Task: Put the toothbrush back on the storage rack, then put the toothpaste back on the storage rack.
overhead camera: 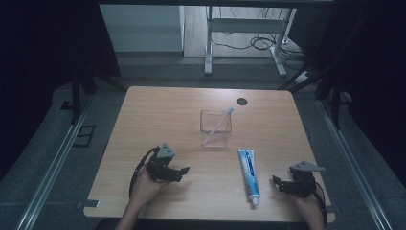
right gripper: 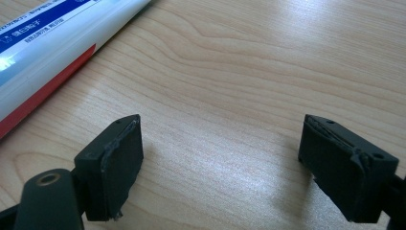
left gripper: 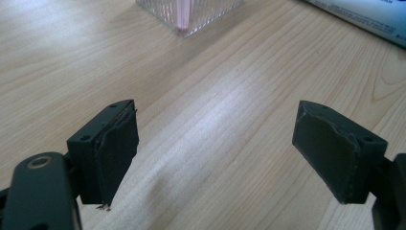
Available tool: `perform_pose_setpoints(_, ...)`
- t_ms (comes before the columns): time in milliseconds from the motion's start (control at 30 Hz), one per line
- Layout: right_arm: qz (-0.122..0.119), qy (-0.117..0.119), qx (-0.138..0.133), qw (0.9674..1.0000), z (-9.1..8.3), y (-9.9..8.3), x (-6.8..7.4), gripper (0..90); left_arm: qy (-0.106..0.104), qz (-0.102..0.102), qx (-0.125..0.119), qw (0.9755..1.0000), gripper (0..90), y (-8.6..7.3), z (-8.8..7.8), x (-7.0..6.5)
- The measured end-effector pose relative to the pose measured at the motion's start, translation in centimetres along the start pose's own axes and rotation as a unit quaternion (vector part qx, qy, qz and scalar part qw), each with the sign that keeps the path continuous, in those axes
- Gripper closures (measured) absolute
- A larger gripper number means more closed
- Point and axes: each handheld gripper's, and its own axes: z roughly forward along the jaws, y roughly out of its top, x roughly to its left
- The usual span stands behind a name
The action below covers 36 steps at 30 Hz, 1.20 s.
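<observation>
A clear square cup (overhead camera: 216, 127) stands in the middle of the wooden table (overhead camera: 158, 110) with a pink toothbrush (overhead camera: 221, 122) leaning inside it. A blue and white toothpaste tube (overhead camera: 249, 175) lies flat to the cup's front right, cap toward the front edge. My left gripper (overhead camera: 182, 171) rests low on the table at the front left, open, nothing between its jaws; the cup's base (left gripper: 187, 14) and the tube's edge (left gripper: 364, 17) sit ahead of it. My right gripper (overhead camera: 278, 184) sits at the front right, open and empty, with the tube (right gripper: 52, 48) just to its left.
A dark round hole (overhead camera: 242, 101) marks the table's far side. Metal rails (overhead camera: 52, 167) run along both sides of the table. Behind it stand desk legs with loose cables (overhead camera: 258, 43) on the floor.
</observation>
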Motion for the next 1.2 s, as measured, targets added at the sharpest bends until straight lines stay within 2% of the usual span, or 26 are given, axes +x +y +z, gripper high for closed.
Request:
perform_pose_setpoints(200, 0.002, -0.001, 0.0, 1.0, 0.0, 0.0, 0.0, 15.1, 0.0, -0.009, 0.0, 1.0, 16.3, -1.0, 0.2, 0.0)
perform_pose_setpoints(433, 0.002, -0.002, 0.001, 1.0, 0.0, 0.0, 0.0, 15.1, 0.012, -0.01, 0.019, 0.9997, 16.3, -1.8, 0.5, 0.0)
perform_pose_setpoints(533, 0.003, -0.001, 0.0, 1.0, 0.0, 0.0, 0.0, 15.1, 0.022, -0.003, 0.032, 0.9993, 16.1, -2.1, 0.7, -0.1)
perform_pose_setpoints(800, 0.003, -0.001, 0.0, 1.0, 0.0, 0.0, 0.0, 15.5, 0.026, -0.012, 0.027, 0.9992, 15.6, -2.6, 0.6, 0.0)
perform_pose_setpoints(967, 0.005, 0.002, 0.008, 1.0, -0.3, 0.2, 0.1, 25.1, 0.031, -0.008, 0.031, 0.999, 16.1, -2.8, 0.8, -0.2)
perform_pose_setpoints(1200, 0.002, 0.019, 0.019, 0.9996, -0.4, 0.6, 0.5, 29.6, 0.033, -0.001, 0.038, 0.9987, 17.1, -3.1, 1.3, -0.4)
